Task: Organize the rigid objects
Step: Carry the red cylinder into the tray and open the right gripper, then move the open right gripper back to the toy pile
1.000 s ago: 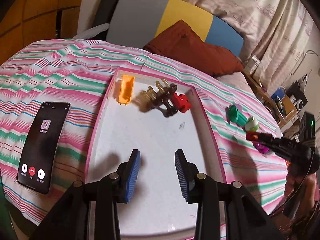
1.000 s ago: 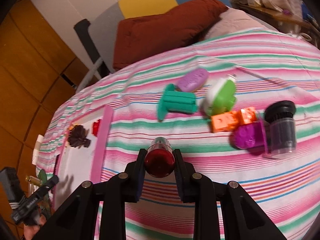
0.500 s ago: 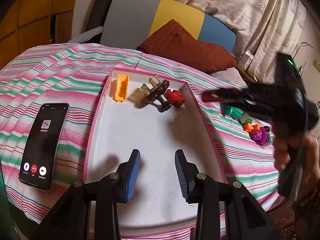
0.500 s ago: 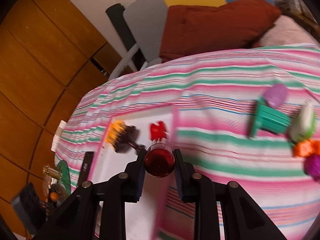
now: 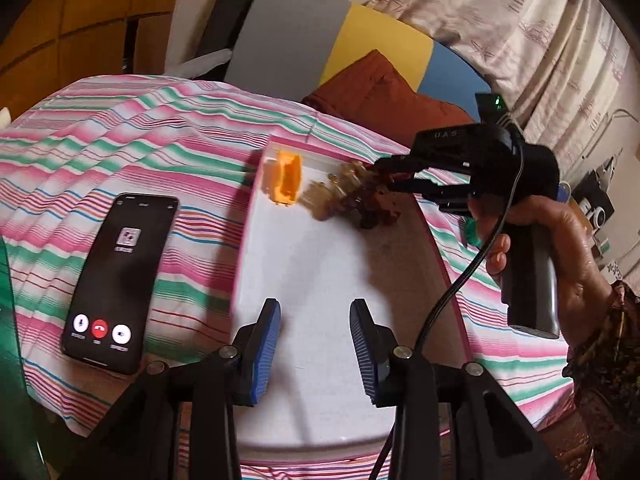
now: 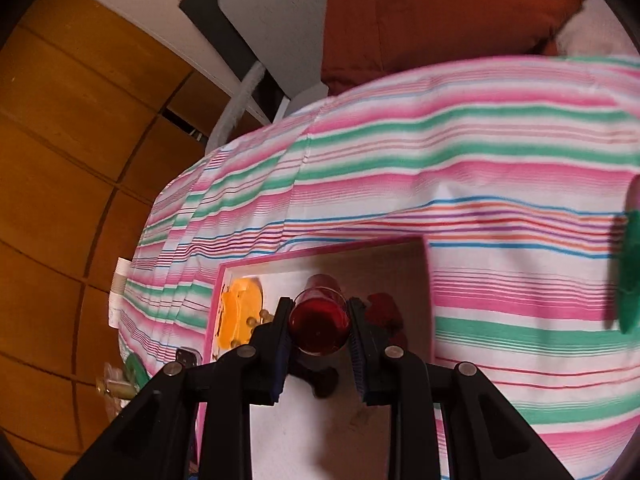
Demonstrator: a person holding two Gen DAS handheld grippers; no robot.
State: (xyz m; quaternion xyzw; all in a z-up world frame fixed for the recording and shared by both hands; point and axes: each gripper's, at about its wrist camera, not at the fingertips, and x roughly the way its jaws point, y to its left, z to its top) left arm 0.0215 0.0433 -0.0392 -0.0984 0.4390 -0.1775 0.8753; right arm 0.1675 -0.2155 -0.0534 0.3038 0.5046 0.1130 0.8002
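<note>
The small clear cylinder filled with dark red (image 6: 319, 325), clamped between the right tongs (image 6: 320, 334), sits at lower centre of the right wrist view above the far end of the pink-rimmed white tray (image 6: 429, 292), whereas a second ago it hung over the striped bedspread (image 6: 440, 152) outside the tray. In the left wrist view the right tongs (image 5: 384, 174) now reach in from the right over the orange block (image 5: 286, 178), the brown pegged piece (image 5: 348, 196) and a red piece lying blurred at the tray's (image 5: 246, 240) far end. The left tongs (image 5: 316, 344) stand apart with nothing between them over the tray's near part, and a black phone (image 5: 120, 276) lies on the bedspread at left.
</note>
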